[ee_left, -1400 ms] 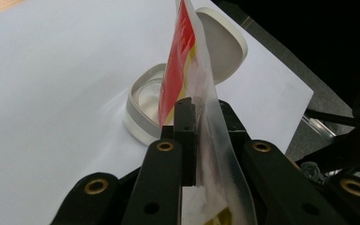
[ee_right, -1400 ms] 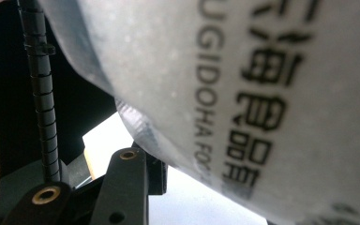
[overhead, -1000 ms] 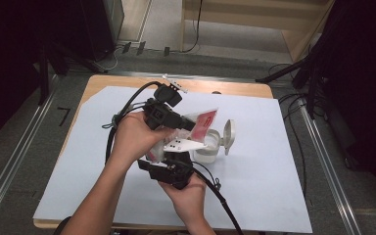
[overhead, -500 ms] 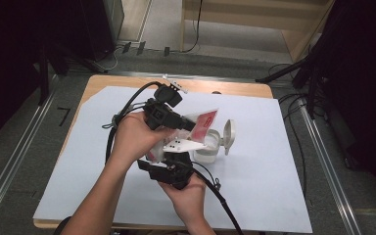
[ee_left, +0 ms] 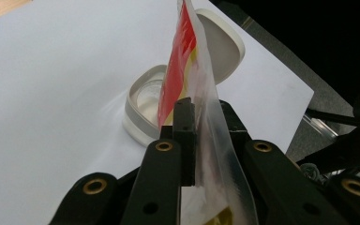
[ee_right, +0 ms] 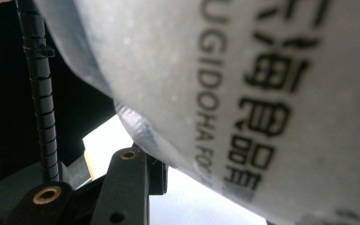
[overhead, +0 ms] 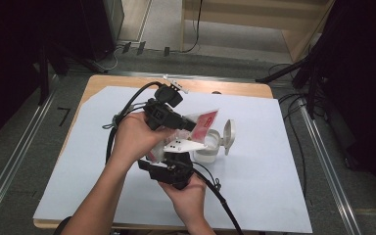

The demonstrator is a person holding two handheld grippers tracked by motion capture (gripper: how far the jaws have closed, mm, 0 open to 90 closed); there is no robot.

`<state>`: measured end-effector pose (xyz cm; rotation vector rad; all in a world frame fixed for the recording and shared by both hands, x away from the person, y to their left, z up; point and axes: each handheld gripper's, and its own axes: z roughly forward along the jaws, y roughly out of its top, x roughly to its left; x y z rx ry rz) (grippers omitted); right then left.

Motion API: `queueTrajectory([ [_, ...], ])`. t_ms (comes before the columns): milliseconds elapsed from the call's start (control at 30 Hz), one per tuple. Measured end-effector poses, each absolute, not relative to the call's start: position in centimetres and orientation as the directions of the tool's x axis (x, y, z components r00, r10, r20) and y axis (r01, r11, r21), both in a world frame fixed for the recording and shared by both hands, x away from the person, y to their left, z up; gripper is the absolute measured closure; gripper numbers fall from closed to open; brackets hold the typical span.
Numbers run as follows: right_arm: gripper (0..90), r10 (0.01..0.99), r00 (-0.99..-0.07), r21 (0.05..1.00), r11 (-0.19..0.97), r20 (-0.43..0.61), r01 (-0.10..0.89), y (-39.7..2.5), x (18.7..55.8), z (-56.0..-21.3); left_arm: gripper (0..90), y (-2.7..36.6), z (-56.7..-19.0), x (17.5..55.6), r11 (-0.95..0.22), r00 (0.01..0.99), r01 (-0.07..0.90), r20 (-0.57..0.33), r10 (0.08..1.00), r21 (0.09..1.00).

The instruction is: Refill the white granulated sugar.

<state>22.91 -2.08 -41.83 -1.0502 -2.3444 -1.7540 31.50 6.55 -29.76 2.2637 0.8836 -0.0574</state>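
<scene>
A snack packet [overhead: 204, 122], red on top and clear below, hangs tilted over an open white round container [overhead: 209, 147] whose hinged lid [overhead: 229, 136] stands up on its right. My left gripper [overhead: 188, 125] is shut on the packet's upper part. In the left gripper view the jaws pinch the packet [ee_left: 192, 70], with the container [ee_left: 143, 105] just beyond. From below, my right gripper [overhead: 176, 154] holds the packet's pale lower end. Printed film of the packet [ee_right: 262, 93] lies close against the right gripper view's lens, and one black fingertip [ee_right: 130, 173] presses its crimped edge.
The container stands on a white sheet [overhead: 284, 186] that covers a wooden table [overhead: 235, 87]. Cables trail from both grippers across the sheet's left and front. Metal rails [overhead: 323, 161] run along both sides of the table, with dark floor and equipment beyond.
</scene>
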Motion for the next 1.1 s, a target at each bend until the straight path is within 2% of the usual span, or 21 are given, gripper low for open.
queueTrajectory([
  [1100, 64.0, 0.506, -0.761, 0.840, 0.123, 0.406, 0.529, -2.49, 22.88, -41.43, 83.0, 6.22, -29.58, 31.43, -0.509, 0.759, 0.608, -0.257, 0.598, 0.610],
])
